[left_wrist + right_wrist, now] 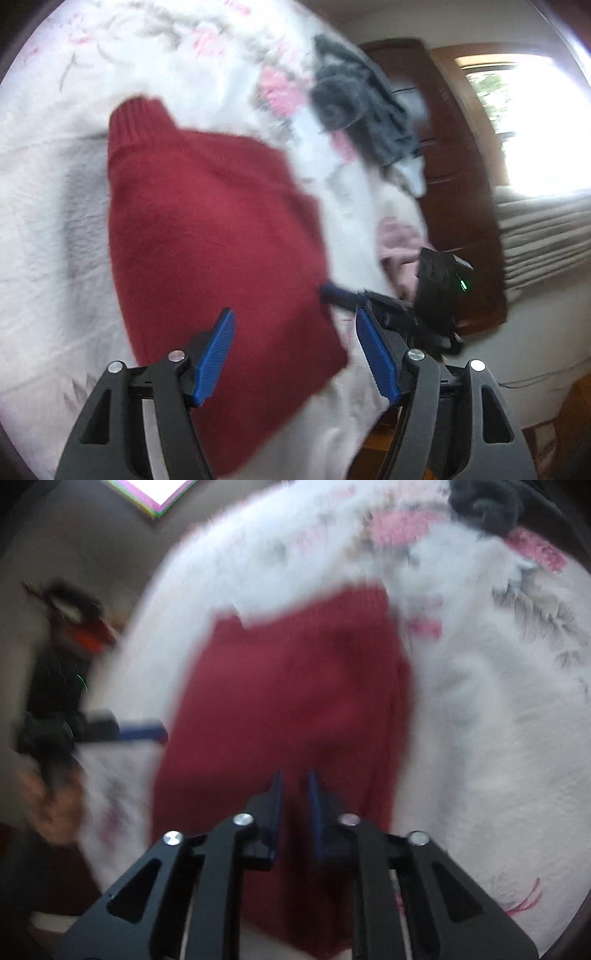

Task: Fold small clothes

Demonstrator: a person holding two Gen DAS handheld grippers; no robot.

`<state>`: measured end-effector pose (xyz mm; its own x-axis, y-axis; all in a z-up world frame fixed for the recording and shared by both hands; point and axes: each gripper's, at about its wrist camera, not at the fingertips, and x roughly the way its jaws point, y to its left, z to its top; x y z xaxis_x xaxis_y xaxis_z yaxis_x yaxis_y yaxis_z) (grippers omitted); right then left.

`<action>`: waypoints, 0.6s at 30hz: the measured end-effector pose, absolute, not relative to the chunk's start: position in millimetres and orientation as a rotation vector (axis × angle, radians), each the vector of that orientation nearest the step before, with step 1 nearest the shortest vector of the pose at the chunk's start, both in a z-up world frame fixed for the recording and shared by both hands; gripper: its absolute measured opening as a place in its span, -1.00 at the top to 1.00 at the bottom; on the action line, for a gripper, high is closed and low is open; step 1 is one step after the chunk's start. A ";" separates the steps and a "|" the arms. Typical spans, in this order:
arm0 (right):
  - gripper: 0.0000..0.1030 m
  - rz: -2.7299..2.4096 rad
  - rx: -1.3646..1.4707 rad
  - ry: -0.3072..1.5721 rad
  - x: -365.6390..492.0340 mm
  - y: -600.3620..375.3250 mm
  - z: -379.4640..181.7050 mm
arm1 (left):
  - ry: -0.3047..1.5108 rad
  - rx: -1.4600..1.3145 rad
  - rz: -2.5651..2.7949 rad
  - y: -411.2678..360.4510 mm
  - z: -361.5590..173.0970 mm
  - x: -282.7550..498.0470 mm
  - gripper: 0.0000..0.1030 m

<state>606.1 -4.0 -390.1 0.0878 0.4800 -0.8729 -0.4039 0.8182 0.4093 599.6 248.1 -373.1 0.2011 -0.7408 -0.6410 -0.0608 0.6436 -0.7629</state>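
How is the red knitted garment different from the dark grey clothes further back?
The red knitted garment lies spread flat on the white flowered bedcover; the dark grey clothes sit bunched in a heap. Red is near the grippers, grey is farther. Both rest on the bedcover.

The bed is covered by a white fleecy blanket (48,206) printed with pink flowers and grey leafy sprigs. A red knitted sweater (207,229) lies flat on it straight ahead of the left claw (295,354), its ribbed cuff or collar end at the far side, and the near hem reaching under the claw's blue pads. Beyond the sweater, ahead and to the right of that claw, a crumpled dark grey garment (354,103) lies near the blanket's edge.
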 end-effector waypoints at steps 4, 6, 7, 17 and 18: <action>1.00 0.594 0.180 1.322 618.1 -26.3 -396.9 | 1.331 -0.805 -0.495 250.0 -389.1 600.6 -0.31; 0.93 0.630 0.242 1.299 607.7 -33.9 -379.6 | 1.301 -0.796 -0.516 250.5 -370.9 589.4 -0.31; 0.93 0.679 0.245 1.285 597.9 -32.9 -369.3 | 1.271 -0.786 -0.574 247.7 -358.5 581.2 -0.31; 1.00 0.658 0.193 1.315 563.2 -20.8 -385.3 | 1.320 -0.723 -0.542 228.3 -374.0 536.9 -0.21; 0.93 0.681 0.208 1.289 556.5 -23.0 -373.6 | 1.304 -0.735 -0.552 232.6 -367.8 529.8 -0.26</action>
